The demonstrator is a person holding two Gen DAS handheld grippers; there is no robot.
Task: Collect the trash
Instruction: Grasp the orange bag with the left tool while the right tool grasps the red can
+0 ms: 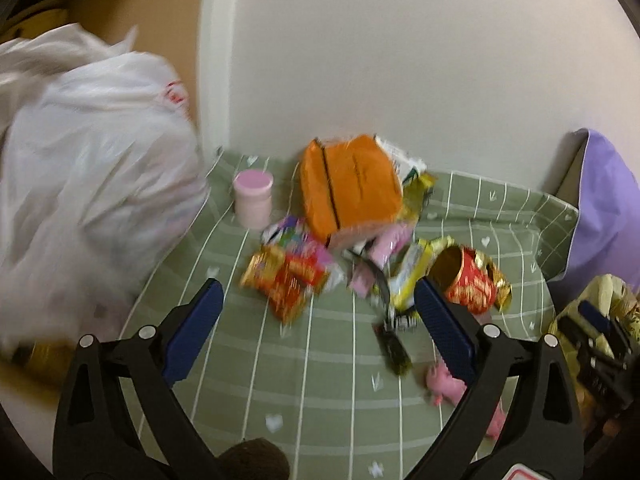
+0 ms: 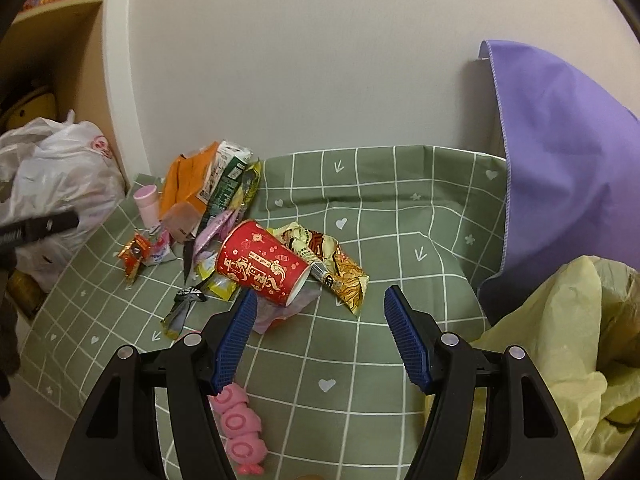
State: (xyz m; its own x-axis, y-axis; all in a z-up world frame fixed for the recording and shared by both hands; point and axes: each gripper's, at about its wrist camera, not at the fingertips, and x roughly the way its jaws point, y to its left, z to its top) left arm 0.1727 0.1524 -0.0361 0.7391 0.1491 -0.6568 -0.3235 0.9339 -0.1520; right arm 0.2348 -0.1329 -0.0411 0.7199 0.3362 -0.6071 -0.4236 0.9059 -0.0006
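Left of the red paper cup (image 2: 262, 262), at the far edge of the green checked cloth (image 2: 400, 216) on the bench, a white plastic bag (image 2: 60, 184) slumps against the shelf unit; the left wrist view shows it blurred. Just right of the bag, still left of the cup, stands a pink jar (image 2: 146, 202), and beside it an orange packet (image 2: 186, 186) leans on the wall with a green-and-white wrapper (image 2: 228, 172) behind it. Between jar and cup lie a small red-and-gold wrapper (image 2: 134, 254) and pale pink wrappers (image 2: 218, 228). The cup itself lies on its side, mouth toward the camera, touching a crumpled gold wrapper (image 2: 340, 264) on its right.

Near the cup, the left gripper (image 1: 318, 310) is spread wide with nothing between its fingers. Just in front of the cup, the right gripper (image 2: 320, 306) is likewise spread and empty, its left fingertip at the cup's rim. Below the cup lies a pink toy (image 2: 240, 428). Right of the cup a purple cloth (image 2: 560, 160) hangs, with a yellow plastic bag (image 2: 560, 344) beneath.
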